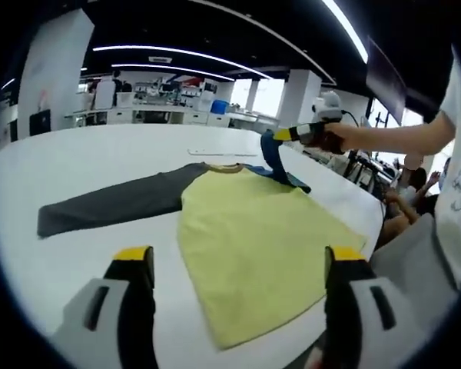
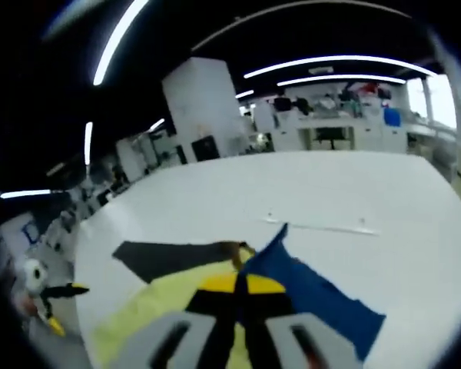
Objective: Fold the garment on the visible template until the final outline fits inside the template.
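R tool (image 2: 240,286) grips blue sleeve (image 2: 311,296), raised.

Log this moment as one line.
right tool: shut on blue sleeve, lifting | left tool: open | shirt: flat on table

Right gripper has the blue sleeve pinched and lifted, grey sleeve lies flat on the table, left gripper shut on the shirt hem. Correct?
Not quite: the left gripper is open and holds nothing. In the left gripper view its jaws stand wide apart above the yellow shirt. The rest holds: the right gripper pinches the blue sleeve and lifts it, and the grey sleeve lies flat on the table.
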`<state>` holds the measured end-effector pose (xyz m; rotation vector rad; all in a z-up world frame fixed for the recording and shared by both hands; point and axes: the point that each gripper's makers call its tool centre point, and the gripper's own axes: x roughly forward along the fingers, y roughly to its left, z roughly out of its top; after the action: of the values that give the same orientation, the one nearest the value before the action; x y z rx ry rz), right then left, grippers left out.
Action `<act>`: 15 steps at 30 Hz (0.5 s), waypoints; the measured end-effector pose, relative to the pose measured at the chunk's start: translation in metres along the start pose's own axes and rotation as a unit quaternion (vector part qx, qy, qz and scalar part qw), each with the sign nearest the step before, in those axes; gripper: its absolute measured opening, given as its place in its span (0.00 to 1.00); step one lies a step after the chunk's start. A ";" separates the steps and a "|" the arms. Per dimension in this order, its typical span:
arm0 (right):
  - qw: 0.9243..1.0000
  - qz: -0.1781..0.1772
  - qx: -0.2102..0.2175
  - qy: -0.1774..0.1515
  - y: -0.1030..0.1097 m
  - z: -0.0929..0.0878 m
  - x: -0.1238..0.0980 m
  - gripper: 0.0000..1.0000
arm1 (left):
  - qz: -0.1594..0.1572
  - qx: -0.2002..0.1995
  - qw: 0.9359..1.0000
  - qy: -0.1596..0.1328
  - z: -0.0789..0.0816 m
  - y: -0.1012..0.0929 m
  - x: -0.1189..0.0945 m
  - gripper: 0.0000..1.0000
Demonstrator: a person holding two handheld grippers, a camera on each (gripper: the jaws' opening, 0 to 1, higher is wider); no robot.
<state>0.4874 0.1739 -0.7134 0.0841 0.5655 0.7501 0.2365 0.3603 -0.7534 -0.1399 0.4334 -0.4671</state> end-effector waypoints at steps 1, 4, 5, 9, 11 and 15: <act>1.000 0.004 -0.001 0.001 0.002 0.000 0.002 0.00 | 0.000 -0.003 1.000 -0.002 0.000 0.000 0.000 0.88; 1.000 0.021 0.001 0.003 0.022 -0.001 0.016 0.00 | 0.000 -0.003 1.000 -0.005 0.002 0.001 0.000 0.88; 1.000 0.024 0.002 0.003 0.023 0.000 0.022 0.00 | -0.001 -0.003 1.000 -0.005 0.002 0.001 -0.001 0.88; 0.999 0.036 0.001 0.007 0.042 -0.004 0.038 0.00 | 0.002 -0.006 1.000 -0.008 0.003 0.002 -0.001 0.89; 0.999 0.043 0.010 0.013 0.053 -0.009 0.049 0.00 | 0.002 -0.007 1.000 -0.009 0.003 0.004 -0.002 0.89; 0.999 0.048 0.010 0.024 0.069 -0.018 0.070 0.00 | 0.001 -0.010 1.000 -0.010 0.004 0.002 -0.001 0.89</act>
<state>0.4764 0.2694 -0.7419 0.1121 0.6170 0.8420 0.2378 0.3632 -0.7501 -0.1631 0.4184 -0.4583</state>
